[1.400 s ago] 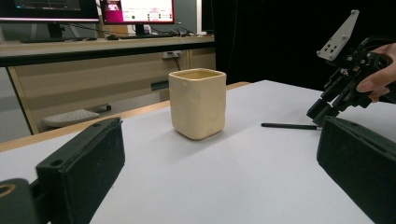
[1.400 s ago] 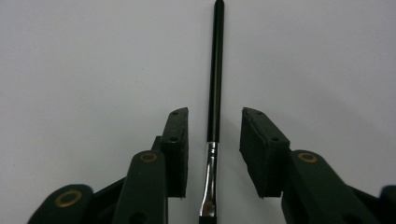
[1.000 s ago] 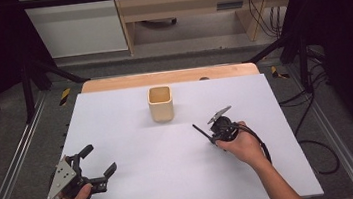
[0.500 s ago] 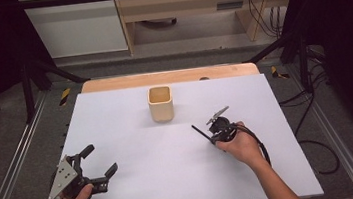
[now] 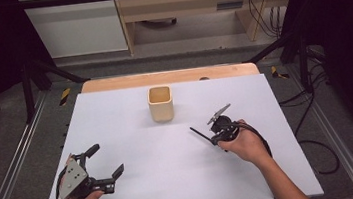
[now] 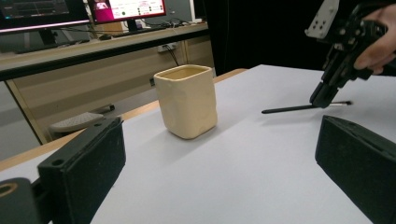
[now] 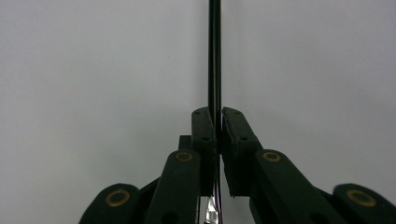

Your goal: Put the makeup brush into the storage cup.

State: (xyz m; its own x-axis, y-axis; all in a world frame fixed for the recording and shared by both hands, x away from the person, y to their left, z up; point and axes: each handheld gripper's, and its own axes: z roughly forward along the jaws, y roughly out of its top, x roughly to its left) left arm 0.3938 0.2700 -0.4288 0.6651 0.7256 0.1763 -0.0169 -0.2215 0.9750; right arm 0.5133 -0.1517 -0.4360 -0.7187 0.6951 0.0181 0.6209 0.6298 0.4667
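Observation:
A cream square cup point(image 5: 160, 104) stands upright near the far middle of the white table point(image 5: 116, 116); the left gripper view has the cup point(image 6: 187, 100) ahead. To its right my right gripper point(image 5: 214, 138) points down at the table, shut on a thin black stick point(image 5: 199, 133) whose free end reaches left. In the right gripper view the pads press on the stick point(image 7: 214, 56) at the right gripper's tips point(image 7: 218, 114). The left gripper view shows the right gripper point(image 6: 327, 95) holding the stick point(image 6: 289, 109) low over the table. My left gripper point(image 5: 107, 159) rests open at the near left, its jaws wide around nothing point(image 6: 219, 158).
A wooden strip point(image 5: 169, 76) runs along the table's far edge. Metal rails point(image 5: 11, 168) flank both sides, and cables point(image 5: 315, 139) lie on the floor at the right. A desk with monitors point(image 6: 126, 8) stands beyond the table.

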